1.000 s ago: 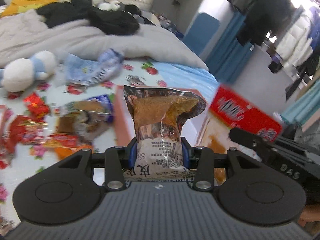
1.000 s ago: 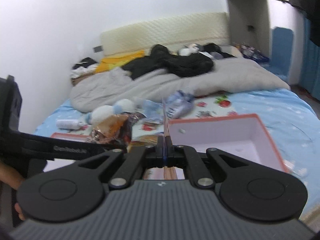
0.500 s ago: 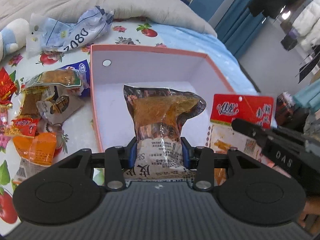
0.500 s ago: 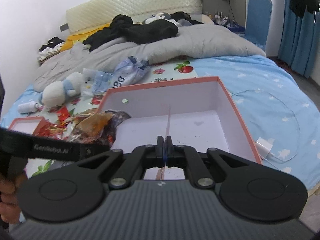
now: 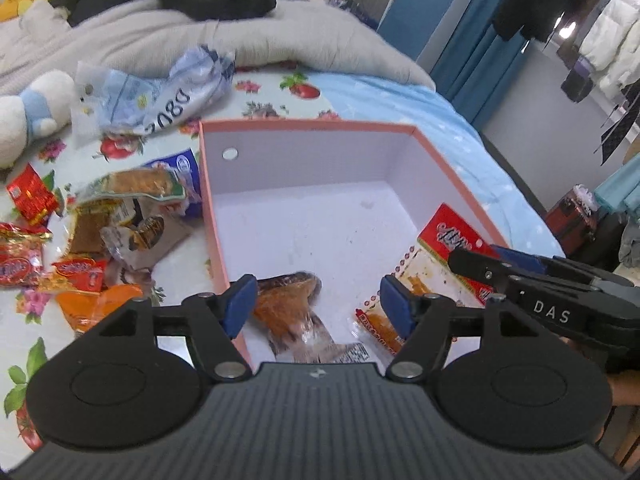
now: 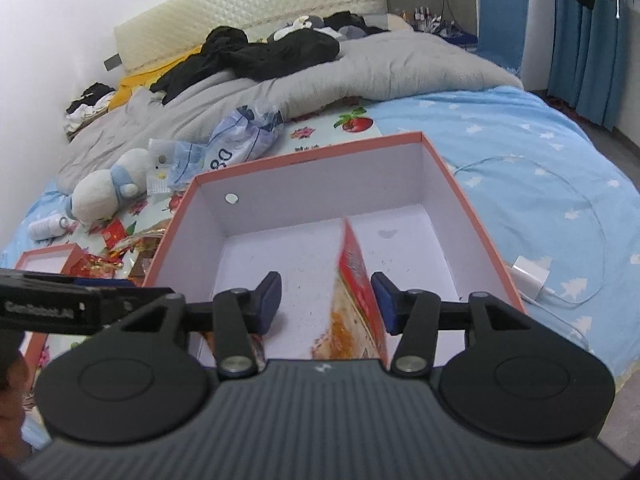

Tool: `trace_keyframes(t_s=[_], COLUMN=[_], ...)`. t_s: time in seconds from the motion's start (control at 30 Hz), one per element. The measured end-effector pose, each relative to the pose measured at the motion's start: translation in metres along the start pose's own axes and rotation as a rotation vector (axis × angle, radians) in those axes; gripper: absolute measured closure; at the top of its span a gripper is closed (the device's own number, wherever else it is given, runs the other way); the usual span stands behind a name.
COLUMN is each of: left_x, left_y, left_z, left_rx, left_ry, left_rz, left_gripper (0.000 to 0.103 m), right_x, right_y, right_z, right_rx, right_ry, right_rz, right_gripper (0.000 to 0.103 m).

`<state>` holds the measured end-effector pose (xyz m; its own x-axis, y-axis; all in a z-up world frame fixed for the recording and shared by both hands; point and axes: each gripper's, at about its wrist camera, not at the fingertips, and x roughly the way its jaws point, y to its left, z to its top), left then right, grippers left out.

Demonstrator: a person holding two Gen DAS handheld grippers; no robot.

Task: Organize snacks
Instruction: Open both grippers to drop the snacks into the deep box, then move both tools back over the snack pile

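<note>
A pink box with a white inside sits on the bed. A brown snack pack lies loose on the box floor, below my left gripper, whose jaws are opening with nothing pressed between them. A flat red-topped snack pack leans in the box's right side. In the right wrist view this red-topped pack stands on edge between the opening jaws of my right gripper. It leans close to the right pad, and the left pad is well clear of it.
Several loose snack packs lie on the floral sheet left of the box, with a plush toy and a crumpled blue bag beyond. A white charger and cable lie right of the box. A smaller pink box sits far left.
Both grippers came down over the box and opened. The brown pack dropped from the left jaws onto the box floor; the right jaws let go of the red-topped pack.
</note>
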<state>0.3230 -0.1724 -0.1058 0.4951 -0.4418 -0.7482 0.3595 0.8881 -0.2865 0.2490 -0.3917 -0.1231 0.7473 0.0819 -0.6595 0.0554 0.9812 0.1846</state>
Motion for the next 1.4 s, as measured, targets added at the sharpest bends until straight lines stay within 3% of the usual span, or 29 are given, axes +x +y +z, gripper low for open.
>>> trace_keyframes(t_s=[0.13, 0.27, 0.63, 0.9, 1.4], left_x=[-0.030, -0.059, -0.124, -0.146, -0.181], left_y=[-0.001, 0.002, 0.020, 0.046, 0.115], left_z=[-0.007, -0.021, -0.072, -0.115, -0.184], left_rx=[0.021, 0.028, 0.024, -0.024, -0.170], left_ry=[-0.064, -0.118, -0.227, -0.229, -0.208], left_rz=[-0.007, -0.009, 0.026, 0.062, 0.131], left_gripper=[0.031, 0.031, 0.030, 0.030, 0.031], right_x=[-0.017, -0.034, -0.079, -0.099, -0.109], right_y=[0.005, 0.014, 0.047, 0.075, 0.152], right_z=[-0.004, -0.012, -0.043, -0.074, -0.132], right_rx=[0.010, 0.016, 0.026, 0.026, -0.114], right_ry=[-0.035, -0.081, -0.154, -0.164, -0.099], right_rz=[0.003, 0.004, 0.052, 0.085, 0.206], right_gripper=[0.050, 0.015, 0.015, 0.015, 0.015])
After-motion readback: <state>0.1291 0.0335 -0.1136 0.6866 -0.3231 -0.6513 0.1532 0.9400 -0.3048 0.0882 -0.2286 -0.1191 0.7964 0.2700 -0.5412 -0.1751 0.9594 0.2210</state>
